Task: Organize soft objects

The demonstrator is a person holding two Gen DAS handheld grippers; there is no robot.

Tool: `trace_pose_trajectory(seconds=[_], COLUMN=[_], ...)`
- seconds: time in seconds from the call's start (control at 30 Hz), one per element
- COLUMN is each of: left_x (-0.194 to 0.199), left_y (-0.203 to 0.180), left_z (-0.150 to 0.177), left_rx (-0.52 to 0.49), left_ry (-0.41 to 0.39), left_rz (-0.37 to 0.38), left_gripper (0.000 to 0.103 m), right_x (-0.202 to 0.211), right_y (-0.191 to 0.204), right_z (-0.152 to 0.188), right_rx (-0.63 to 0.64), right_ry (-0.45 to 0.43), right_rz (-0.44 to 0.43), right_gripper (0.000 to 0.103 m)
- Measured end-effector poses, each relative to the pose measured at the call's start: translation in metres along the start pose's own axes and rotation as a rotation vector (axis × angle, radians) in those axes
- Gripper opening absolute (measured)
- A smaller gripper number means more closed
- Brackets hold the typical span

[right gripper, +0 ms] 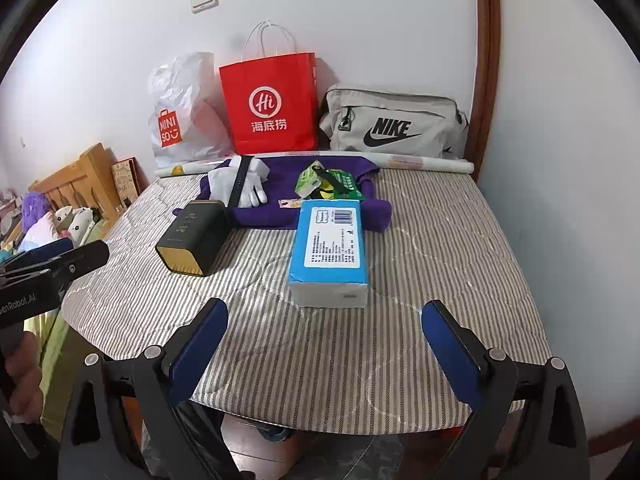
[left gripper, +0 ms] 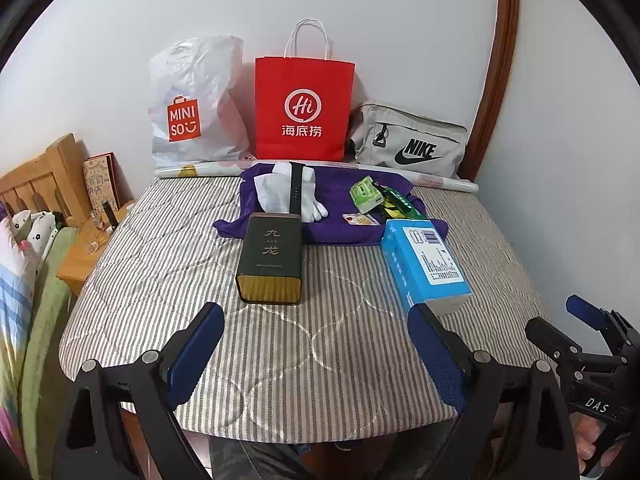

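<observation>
While both tools hung over the near edge of the striped surface (left gripper: 160,264), nothing lay between their blue pads; the left tool (left gripper: 316,356) stood spread wide, and the right tool (right gripper: 324,356) stood spread just as wide, each empty. Toward the far side a purple cloth (left gripper: 344,196) lay rumpled and flat on the surface; on it rested a pair of white gloves (left gripper: 280,192) with a dark strap (left gripper: 296,188) laid across them, and further right a green packet (left gripper: 366,194) beside a green-and-yellow wrapper (left gripper: 396,200). A dark tin (left gripper: 270,260) stood touching the cloth's near edge; a blue tissue pack (right gripper: 330,248) lay near the right tool, its far end overlapping the cloth. Against the wall stood a white plastic bag (left gripper: 196,100), a red paper bag (left gripper: 304,108) and a grey pouch (left gripper: 412,140); whether the soft things belonged in one of them could not be told from this. The gloves and cloth would likely be light and limp, drooping from any pinch, so a bunched fold or the glove cuffs seemed the safer hold; the strap might slide off if the gloves were lifted; the tissue pack looked light and squashy, best gripped across its narrow sides; the tin looked rigid and smooth.
</observation>
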State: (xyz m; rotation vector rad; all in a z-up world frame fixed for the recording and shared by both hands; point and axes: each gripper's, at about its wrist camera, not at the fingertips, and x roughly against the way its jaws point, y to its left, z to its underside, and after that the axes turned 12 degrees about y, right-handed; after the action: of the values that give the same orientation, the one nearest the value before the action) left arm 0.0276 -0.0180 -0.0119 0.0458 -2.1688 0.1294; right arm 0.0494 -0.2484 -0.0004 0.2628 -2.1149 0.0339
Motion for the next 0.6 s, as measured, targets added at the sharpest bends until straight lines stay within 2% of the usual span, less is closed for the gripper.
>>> trace_pose_trajectory(seconds=[0.6], left_x=[0.006], left_y=[-0.001], left_z=[0.005], left_rx=[-0.007], left_ry=[-0.001], left_rz=[0.005], left_gripper=[0.093], right_x=[0.012], right_y=[0.003], right_z=[0.002], right_rx=[0.0], right_ry=[-0.025], right_rz=[0.016], right_gripper=[0.097])
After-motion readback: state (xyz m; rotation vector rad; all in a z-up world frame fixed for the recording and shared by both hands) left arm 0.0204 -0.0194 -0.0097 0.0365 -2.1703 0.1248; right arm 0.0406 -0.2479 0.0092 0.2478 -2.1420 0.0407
